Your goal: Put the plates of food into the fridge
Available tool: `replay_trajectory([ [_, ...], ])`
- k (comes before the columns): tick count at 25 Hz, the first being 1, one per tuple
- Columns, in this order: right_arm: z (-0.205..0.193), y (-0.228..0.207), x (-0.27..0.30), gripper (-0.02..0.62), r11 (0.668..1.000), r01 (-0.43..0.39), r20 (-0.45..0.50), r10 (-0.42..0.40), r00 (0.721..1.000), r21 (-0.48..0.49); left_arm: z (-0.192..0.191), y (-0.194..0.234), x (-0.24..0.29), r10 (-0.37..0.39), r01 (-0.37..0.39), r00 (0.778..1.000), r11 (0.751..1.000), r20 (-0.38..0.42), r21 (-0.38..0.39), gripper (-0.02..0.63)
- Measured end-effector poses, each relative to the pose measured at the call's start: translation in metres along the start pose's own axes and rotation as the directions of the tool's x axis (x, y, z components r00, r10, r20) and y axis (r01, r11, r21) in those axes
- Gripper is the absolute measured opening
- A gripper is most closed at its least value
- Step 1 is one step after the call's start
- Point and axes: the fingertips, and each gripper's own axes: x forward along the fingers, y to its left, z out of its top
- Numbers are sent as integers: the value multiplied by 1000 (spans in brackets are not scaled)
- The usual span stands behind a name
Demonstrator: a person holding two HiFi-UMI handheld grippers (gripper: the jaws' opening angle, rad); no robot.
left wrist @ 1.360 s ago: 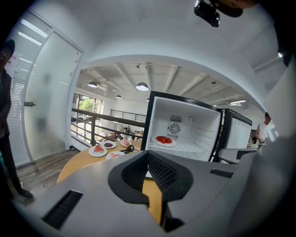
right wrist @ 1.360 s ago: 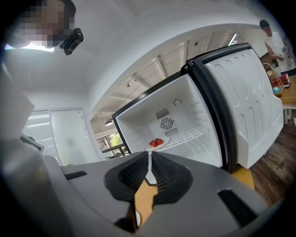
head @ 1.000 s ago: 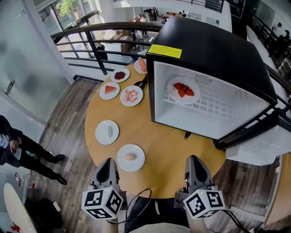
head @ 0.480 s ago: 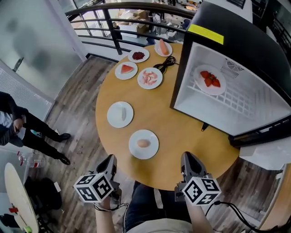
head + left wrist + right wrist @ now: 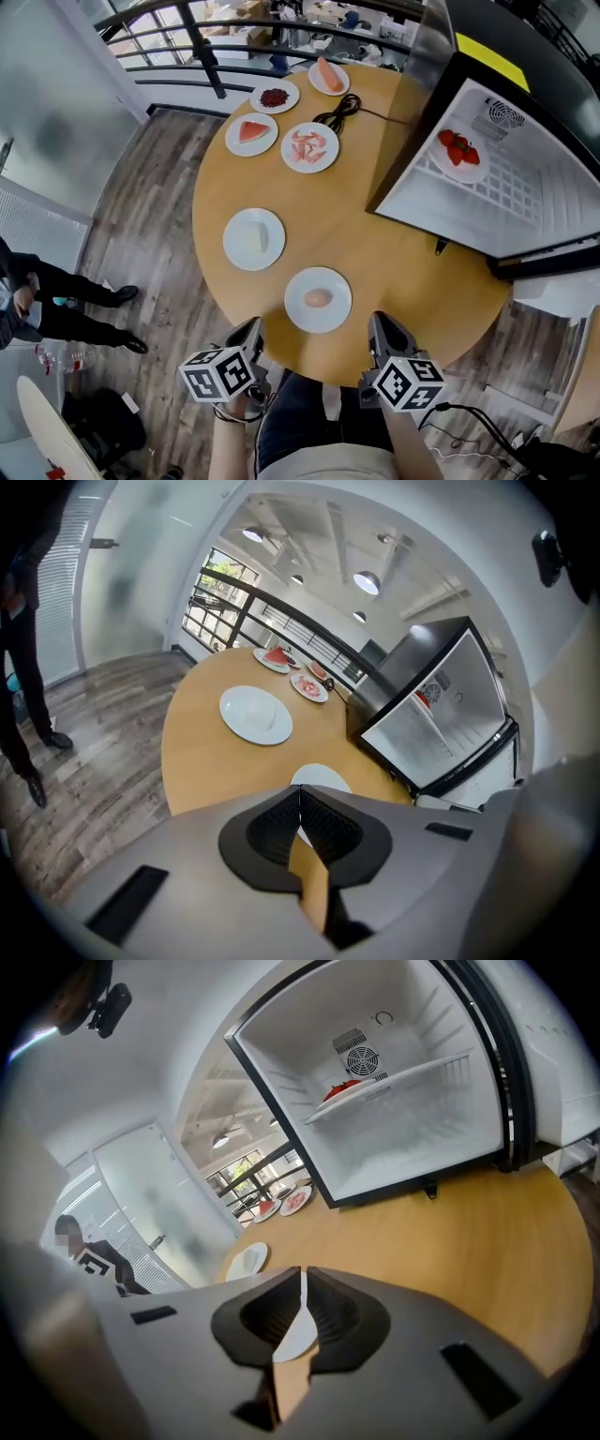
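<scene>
Here, at lower centre, the left gripper (image 5: 250, 330) and right gripper (image 5: 380, 324), jaws closed and empty, flank the nearest plate (image 5: 318, 300) on the table (image 5: 394, 258); open fridge (image 5: 525, 202) upper right.

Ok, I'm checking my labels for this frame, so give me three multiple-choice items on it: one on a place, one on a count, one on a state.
1. Where is the plate of strawberries?
A on the floor; B on the wire shelf in the fridge; C on a chair.
2. How many plates stand on the round table?
A four; B six; C eight.
3. The fridge is:
A shut; B taped over; C open.

Answers: B, the head view shows it on the shelf inside; B, six white plates can be counted on the wood; C, its white interior is in full view.
</scene>
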Motion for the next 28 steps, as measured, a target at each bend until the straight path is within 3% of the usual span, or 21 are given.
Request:
replay_trajectory([
  [4,-16,-1,11,28,995,48,-15,-47,999,87,-2,8,17,-34,39,996,998,-81,57,8],
  [10,-43,-9,23,28,980,80,-82,-66,994,181,-7,16,41,-77,89,982,994,-174,61,8],
  [15,-61,-15,38,28,959,49,-160,-4,987,279,-10,16,62,-124,138,962,989,-242,45,8],
  [20,-79,-18,45,29,917,29,-212,61,975,398,-23,15,73,-180,187,935,982,-305,-7,8],
  [28,-88,-21,52,29,870,-6,-237,140,961,492,-31,14,78,-203,192,926,979,-319,-68,8],
])
